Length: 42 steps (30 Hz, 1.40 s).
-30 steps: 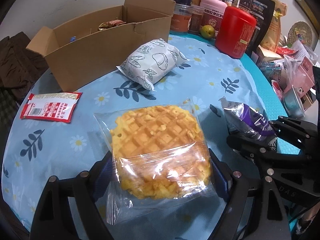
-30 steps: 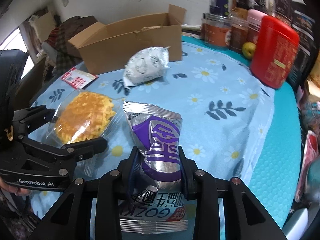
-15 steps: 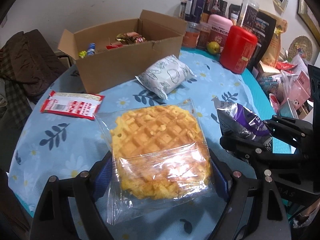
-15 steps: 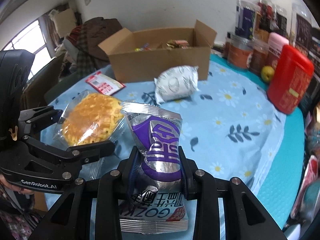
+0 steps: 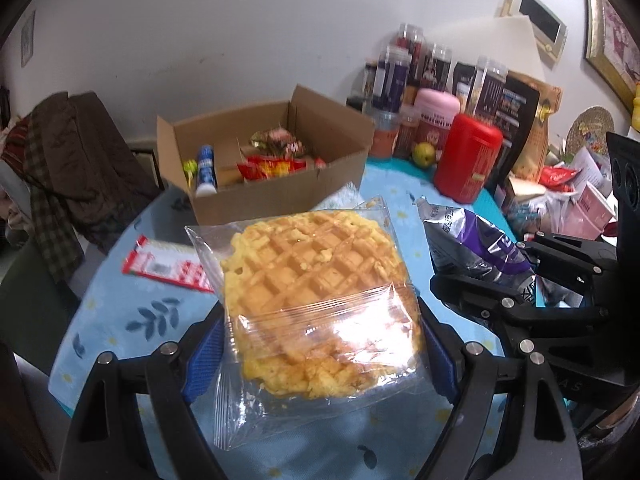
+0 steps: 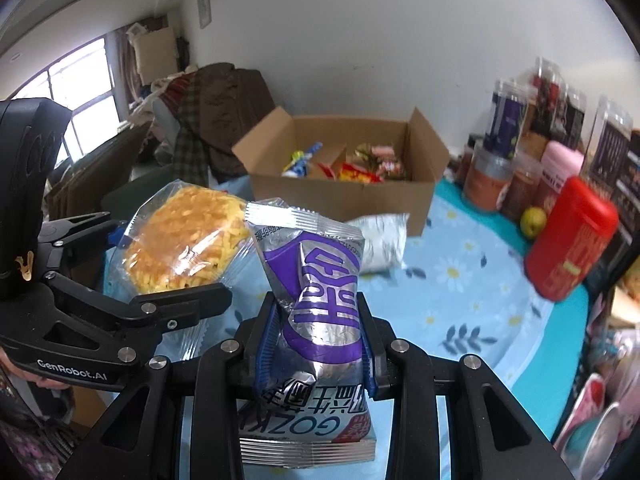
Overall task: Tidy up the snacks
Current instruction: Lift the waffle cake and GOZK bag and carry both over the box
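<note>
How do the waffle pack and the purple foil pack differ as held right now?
The waffle pack has a clear wrapper showing the golden waffle; the purple foil pack is opaque silver and purple with printed characters. The waffle pack is wide and flat, spreading the left claw far apart; the foil pack is narrower, pinched at its waist by the right claw. Both are lifted clear of the floral tablecloth.

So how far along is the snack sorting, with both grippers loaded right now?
Done: several snacks already lie in the open cardboard box. In hand: the left gripper holds the clear-wrapped waffle, and the right gripper holds the silver-and-purple foil snack bag, both above the table. Left: the white printed packet and the flat red-and-white sachet lie on the floral tablecloth.
</note>
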Each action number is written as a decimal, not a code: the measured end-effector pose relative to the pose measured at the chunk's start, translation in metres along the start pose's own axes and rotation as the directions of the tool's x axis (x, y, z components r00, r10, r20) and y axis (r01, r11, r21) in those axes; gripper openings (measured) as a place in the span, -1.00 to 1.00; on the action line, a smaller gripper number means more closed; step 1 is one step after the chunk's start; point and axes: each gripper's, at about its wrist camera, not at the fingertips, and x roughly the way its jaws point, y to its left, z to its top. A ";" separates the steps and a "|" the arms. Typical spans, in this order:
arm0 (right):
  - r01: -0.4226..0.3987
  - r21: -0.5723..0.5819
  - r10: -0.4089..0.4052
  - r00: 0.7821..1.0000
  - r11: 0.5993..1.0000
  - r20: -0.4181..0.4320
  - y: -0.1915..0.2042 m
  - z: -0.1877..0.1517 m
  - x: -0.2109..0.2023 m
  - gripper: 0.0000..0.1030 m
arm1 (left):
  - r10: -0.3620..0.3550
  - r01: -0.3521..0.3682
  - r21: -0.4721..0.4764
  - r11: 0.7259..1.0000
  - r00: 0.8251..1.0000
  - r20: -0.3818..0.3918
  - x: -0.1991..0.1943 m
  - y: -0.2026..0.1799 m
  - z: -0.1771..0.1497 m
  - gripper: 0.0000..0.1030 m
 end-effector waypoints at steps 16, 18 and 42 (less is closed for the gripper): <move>0.035 -0.033 -0.031 0.994 0.999 0.106 -0.015 0.062 -0.018 -0.33 | -0.010 0.005 0.033 0.999 0.990 0.143 -0.017 0.001 0.054 0.66; 0.039 -0.037 -0.034 0.992 0.999 0.119 -0.016 0.069 -0.018 -0.33 | -0.011 0.006 0.037 0.999 0.988 0.152 -0.017 0.003 0.061 0.66; 0.062 -0.063 -0.047 0.974 0.996 0.220 -0.047 0.174 0.029 -0.33 | 0.039 -0.046 0.022 0.999 0.965 0.259 0.028 0.055 0.168 0.65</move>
